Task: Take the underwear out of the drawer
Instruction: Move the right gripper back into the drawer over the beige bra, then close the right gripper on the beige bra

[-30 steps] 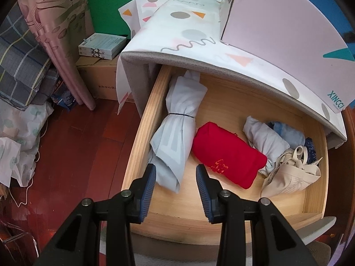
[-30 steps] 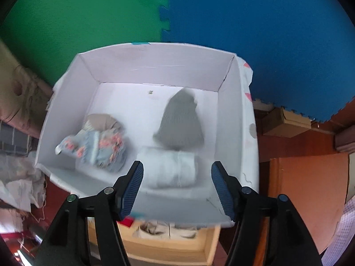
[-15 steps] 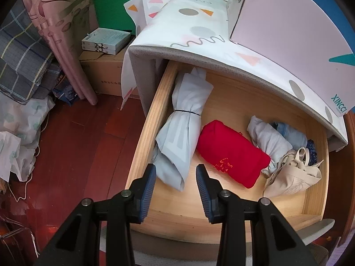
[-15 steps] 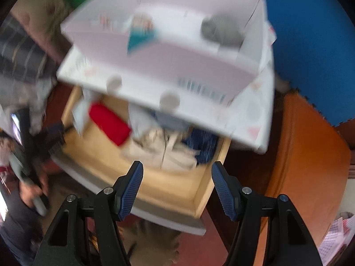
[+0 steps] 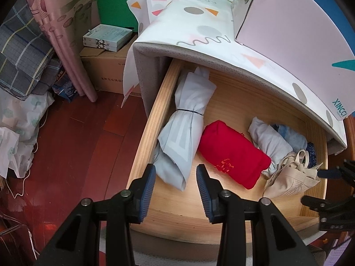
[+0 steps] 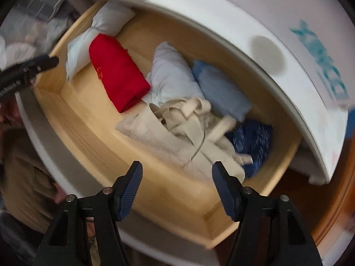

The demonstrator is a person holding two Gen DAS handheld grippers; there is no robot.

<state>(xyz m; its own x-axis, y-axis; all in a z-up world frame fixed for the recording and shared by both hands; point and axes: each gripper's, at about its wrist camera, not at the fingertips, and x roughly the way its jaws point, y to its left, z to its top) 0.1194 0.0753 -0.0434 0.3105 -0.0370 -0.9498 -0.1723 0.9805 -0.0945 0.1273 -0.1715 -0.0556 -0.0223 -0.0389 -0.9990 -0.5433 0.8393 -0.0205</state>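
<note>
The wooden drawer [image 5: 153, 119] stands pulled out under a cabinet draped in patterned cloth [image 5: 199, 22]. In it lie a pale grey bundle tied with a black band [image 5: 186, 133], a red roll [image 5: 230, 153], a pale blue roll [image 5: 270, 141], a beige strappy undergarment [image 5: 290, 177] and a dark blue piece [image 5: 310, 153]. My left gripper [image 5: 175, 186] hovers open over the drawer's front left, with the bundle's lower end beneath it. My right gripper [image 6: 177, 184], its jaws opening with nothing between them, points down over the front wall [image 6: 88, 133], just short of the beige undergarment [image 6: 177, 133].
A white cardboard box [image 5: 288, 22] sits on the cabinet above the drawer. Left of the cabinet are a brown carton [image 5: 106, 62] with small boxes on it, pink curtains [image 5: 55, 22], piled cloth and red wood floor [image 5: 77, 144]. A person's clothing [image 6: 22, 177] shows beside the drawer front.
My right gripper has dropped from above the white box to just over the drawer, rolling as it went, and its jaws have widened. It now shows at the left wrist view's right edge.
</note>
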